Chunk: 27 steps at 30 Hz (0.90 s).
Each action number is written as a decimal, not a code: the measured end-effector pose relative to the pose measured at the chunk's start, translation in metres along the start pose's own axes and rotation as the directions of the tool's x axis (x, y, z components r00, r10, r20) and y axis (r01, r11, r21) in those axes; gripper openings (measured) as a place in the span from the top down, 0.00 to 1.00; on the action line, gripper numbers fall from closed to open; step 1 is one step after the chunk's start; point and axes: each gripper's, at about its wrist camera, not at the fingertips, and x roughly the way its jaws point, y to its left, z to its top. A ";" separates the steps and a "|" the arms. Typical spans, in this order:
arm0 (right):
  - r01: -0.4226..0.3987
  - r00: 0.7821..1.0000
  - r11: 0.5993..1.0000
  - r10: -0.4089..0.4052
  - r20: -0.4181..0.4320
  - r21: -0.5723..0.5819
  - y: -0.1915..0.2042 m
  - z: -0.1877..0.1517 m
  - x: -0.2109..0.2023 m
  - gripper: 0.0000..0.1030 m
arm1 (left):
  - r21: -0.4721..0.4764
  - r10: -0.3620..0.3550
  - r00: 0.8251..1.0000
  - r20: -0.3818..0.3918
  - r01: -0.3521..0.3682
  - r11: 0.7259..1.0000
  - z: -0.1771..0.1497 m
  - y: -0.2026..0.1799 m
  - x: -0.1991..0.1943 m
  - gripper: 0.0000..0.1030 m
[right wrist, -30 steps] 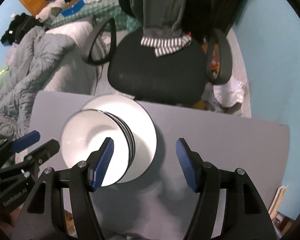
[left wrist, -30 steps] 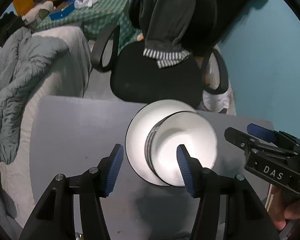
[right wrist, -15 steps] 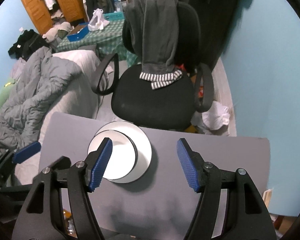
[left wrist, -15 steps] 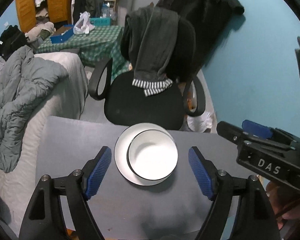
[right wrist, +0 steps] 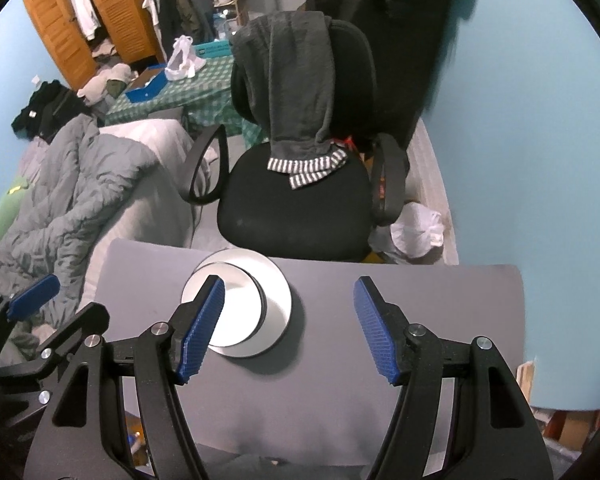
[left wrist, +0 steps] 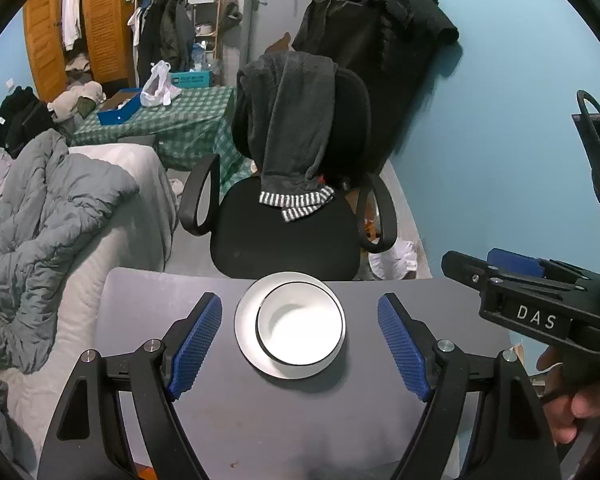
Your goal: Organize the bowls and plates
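The white black-rimmed bowl (left wrist: 301, 323) is nested on the white round plate (left wrist: 246, 322), stacked for tidiness, while both tongs, left gripper (left wrist: 300, 338) and right gripper (right wrist: 288, 326), are held released.

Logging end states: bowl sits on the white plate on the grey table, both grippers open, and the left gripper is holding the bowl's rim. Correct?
Not quite. The left gripper holds nothing: in the left wrist view its fingers stand apart from the bowl. The bowl does sit on the plate, table grey, right gripper open too.
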 end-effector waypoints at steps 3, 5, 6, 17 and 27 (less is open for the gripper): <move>-0.006 1.000 1.000 0.006 0.008 0.015 -0.004 -0.001 -0.006 0.36 | -0.002 -0.016 1.000 0.012 0.016 1.000 0.001 -0.001 -0.006 0.21; -0.005 1.000 1.000 0.005 0.013 0.020 -0.005 -0.002 -0.010 0.36 | -0.007 -0.018 1.000 0.016 0.018 1.000 0.002 -0.001 -0.008 0.21; -0.005 1.000 1.000 0.005 0.014 0.024 -0.006 -0.003 -0.010 0.36 | -0.010 -0.018 1.000 0.021 0.018 1.000 0.003 -0.001 -0.010 0.21; -0.004 1.000 0.999 0.004 0.011 0.037 -0.013 -0.009 -0.016 0.36 | -0.024 -0.004 1.000 0.024 0.005 1.000 0.008 0.001 -0.013 0.21; -0.003 1.000 0.999 0.002 0.020 0.040 -0.017 -0.010 -0.021 0.36 | -0.031 -0.026 0.999 0.021 0.026 0.999 0.007 -0.005 -0.016 0.21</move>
